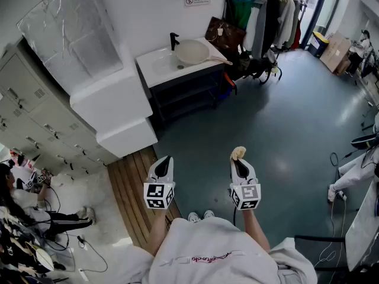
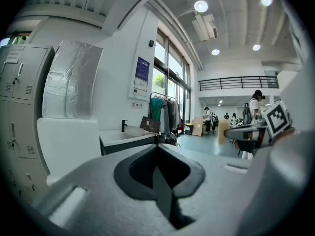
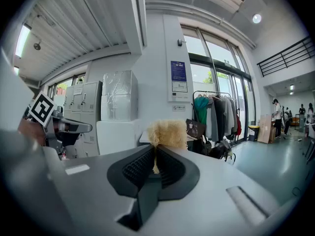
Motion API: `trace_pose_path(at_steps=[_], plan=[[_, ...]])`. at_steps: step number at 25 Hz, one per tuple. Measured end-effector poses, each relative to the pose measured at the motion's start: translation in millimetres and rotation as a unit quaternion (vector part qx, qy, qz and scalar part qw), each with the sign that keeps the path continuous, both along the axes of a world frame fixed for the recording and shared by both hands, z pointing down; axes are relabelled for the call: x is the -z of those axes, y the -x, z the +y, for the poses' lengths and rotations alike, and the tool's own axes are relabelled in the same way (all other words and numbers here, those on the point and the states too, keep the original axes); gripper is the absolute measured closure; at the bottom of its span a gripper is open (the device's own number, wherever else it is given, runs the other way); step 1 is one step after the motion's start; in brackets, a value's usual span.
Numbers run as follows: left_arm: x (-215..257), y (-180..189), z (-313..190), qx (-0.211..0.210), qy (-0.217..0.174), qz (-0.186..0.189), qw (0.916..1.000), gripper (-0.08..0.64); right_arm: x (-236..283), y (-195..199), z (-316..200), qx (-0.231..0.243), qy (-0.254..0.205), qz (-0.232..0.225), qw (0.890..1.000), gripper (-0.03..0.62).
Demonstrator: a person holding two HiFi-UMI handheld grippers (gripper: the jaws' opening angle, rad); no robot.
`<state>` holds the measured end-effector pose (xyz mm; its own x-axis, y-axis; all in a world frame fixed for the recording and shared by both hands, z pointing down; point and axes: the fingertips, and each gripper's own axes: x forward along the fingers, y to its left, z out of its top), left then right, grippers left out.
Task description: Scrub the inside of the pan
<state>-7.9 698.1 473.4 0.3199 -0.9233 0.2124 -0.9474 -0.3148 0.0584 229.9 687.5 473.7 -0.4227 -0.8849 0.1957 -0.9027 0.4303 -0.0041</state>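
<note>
Nearest, the left claw (image 1: 164,160) is closed, its jaws pressed together with nothing between them. Beside it, the right claw (image 3: 155,150) is clamped on a pale yellow fibrous scrubbing pad (image 3: 167,133), which sticks out past the jaw tips. Both claws hang above the grey-green floor (image 1: 266,117). Well apart from them, near the wall, the pale round pan (image 1: 191,52) lies on a white counter (image 1: 155,65), just beside a black tap (image 1: 173,40). A clothes rack (image 1: 266,5) stands to its right.
</note>
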Motion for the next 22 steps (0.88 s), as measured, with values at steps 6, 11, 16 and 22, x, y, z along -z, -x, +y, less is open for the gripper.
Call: trace_pose_path(at_steps=[6,11,16,22], plan=[[2.2,6.3,-4.4,0.0,-0.005,0.0,1.0,0.56,4.5,-0.1,-2.5,-0.006,-0.004,0.001,1.0,0.571],[3.6,7.1,-7.1,-0.003,-0.009,-0.001,1.0,0.56,8.7,-1.1,-4.1,-0.009,-0.009,0.003,1.0,0.571],[1.9,13.1,-9.4,-0.006,-0.01,-0.004,0.9999,0.56,15.8,7.7,-6.4,-0.003,-0.019,-0.007,1.0,0.569],[1.1,15.3,-4.7,-0.01,-0.015,-0.005,0.9998,0.56,16.8,15.9,0.3,0.001,-0.025,-0.011,1.0,0.569]])
